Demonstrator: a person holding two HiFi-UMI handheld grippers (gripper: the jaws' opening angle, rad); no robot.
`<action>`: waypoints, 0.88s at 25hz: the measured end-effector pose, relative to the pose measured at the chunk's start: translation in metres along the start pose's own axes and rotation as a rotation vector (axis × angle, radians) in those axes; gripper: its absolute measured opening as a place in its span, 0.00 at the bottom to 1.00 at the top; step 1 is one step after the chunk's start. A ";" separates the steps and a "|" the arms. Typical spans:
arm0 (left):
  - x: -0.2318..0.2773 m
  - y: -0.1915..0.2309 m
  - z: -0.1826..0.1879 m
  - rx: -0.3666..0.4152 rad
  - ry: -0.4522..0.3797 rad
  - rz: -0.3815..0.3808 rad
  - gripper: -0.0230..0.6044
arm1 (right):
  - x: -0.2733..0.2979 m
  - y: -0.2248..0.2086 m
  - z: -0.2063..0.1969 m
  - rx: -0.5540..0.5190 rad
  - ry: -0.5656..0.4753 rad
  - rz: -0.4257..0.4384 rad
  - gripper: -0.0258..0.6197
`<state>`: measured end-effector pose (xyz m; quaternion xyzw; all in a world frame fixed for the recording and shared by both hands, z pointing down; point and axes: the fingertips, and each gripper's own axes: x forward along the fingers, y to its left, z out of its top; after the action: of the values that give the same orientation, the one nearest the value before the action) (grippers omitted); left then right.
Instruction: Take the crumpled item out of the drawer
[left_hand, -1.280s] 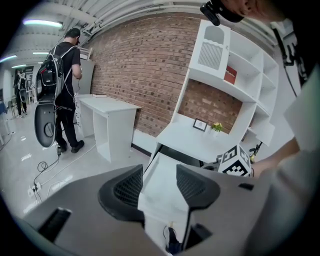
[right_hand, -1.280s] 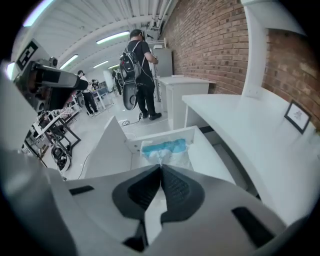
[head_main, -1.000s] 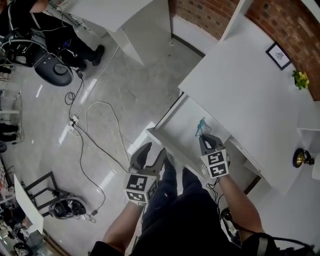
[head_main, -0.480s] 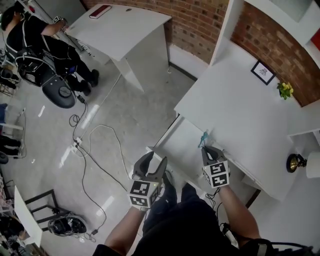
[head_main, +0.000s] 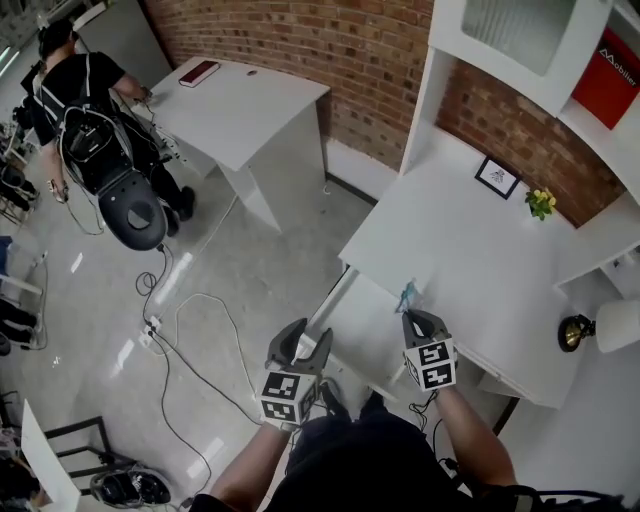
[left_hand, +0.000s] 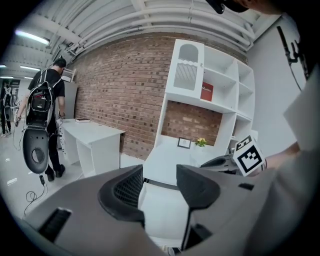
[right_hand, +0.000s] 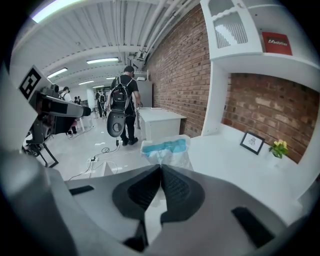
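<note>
Beyond the drawer (head_main: 366, 314), frame (head_main: 497, 177) and flowers (head_main: 541, 203)

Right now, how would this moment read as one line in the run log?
right gripper: shut on crumpled bag | left gripper: open, empty | drawer: open
</note>
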<state>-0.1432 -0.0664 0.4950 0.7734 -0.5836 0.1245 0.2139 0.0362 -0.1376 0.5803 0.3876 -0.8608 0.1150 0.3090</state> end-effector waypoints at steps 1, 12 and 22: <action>0.000 0.000 0.001 0.002 -0.004 -0.005 0.36 | -0.003 -0.002 0.003 0.000 -0.006 -0.011 0.05; 0.008 -0.004 0.026 0.041 -0.045 -0.089 0.36 | -0.029 -0.015 0.018 0.002 -0.036 -0.117 0.05; 0.031 -0.026 0.013 0.075 0.006 -0.218 0.36 | -0.054 -0.049 -0.001 0.018 0.008 -0.250 0.05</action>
<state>-0.1102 -0.0933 0.4922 0.8393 -0.4904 0.1249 0.1988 0.1006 -0.1383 0.5457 0.4942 -0.8036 0.0848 0.3207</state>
